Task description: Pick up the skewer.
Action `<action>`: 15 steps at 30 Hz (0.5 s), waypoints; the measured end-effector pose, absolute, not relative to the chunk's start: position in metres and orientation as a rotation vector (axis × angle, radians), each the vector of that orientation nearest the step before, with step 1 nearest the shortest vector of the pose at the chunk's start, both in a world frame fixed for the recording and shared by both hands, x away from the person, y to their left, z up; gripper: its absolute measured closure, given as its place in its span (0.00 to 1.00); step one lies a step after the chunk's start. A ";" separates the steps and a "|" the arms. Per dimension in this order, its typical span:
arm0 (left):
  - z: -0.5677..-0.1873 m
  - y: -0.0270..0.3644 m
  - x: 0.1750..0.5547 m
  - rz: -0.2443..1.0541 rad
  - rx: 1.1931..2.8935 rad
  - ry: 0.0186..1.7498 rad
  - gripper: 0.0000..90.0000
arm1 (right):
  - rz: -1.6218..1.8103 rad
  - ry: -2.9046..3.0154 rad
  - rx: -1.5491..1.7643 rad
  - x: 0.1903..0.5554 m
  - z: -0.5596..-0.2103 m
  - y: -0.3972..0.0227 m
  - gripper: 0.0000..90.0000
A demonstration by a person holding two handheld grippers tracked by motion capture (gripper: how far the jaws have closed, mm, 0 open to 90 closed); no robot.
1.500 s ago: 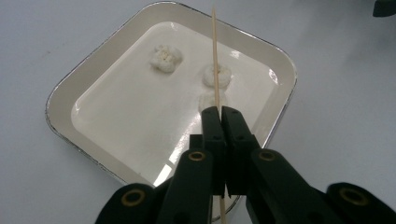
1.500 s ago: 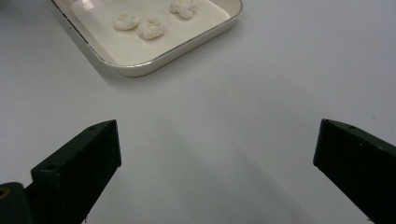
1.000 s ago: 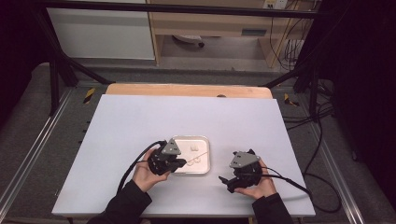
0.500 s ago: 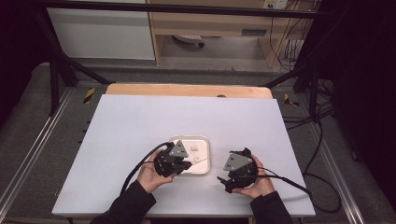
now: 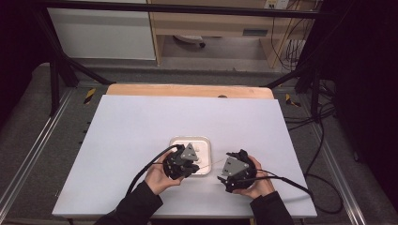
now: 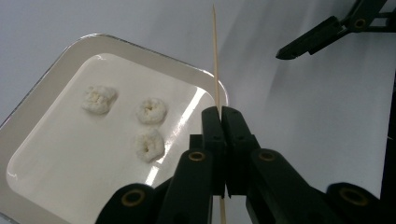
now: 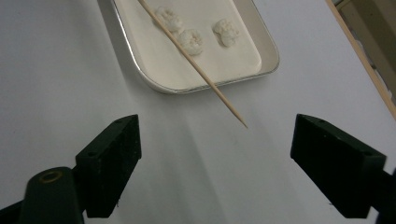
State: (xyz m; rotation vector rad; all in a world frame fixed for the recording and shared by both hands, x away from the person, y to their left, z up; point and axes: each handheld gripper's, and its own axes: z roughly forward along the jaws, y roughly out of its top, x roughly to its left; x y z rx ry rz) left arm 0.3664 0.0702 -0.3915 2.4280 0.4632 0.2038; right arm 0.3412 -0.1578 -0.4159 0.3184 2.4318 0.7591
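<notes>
Both of your hands have drawn back toward you since a second ago, and your left gripper [image 5: 184, 164] has slid off the middle of the tray [image 5: 204, 140] to its near edge. Your left gripper's jaws are pressed together on a thin wooden skewer [image 6: 215, 60], which runs straight out past the jaw tips with its sharp end pointing away over the white table [image 5: 141, 122]. In the left gripper view the skewer passes just beside the tray's rounded corner, and a short length of it also sticks out behind the jaws.

Your right gripper [image 5: 233, 172] sits to the right of the tray, near the table's front edge, with its jaws spread wide and nothing between them. In the right gripper view the skewer's point hangs in the gap ahead of those jaws, above bare table, well short of them.

On the tray lie three small white lumps [image 7: 191, 39], close together but apart from one another. Two of them show a dimple or hole in the middle. From the right gripper view the skewer crosses above them; whether it touches any, you cannot tell.
</notes>
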 end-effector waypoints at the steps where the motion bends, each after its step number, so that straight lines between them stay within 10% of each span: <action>1: -0.392 0.069 0.366 0.205 2.430 0.459 0.98 | 0.751 2.432 0.305 0.341 -0.416 -0.158 0.22; 15: -0.391 0.045 0.365 0.194 2.474 0.410 0.99 | 0.711 2.408 0.097 0.341 -0.421 -0.158 0.43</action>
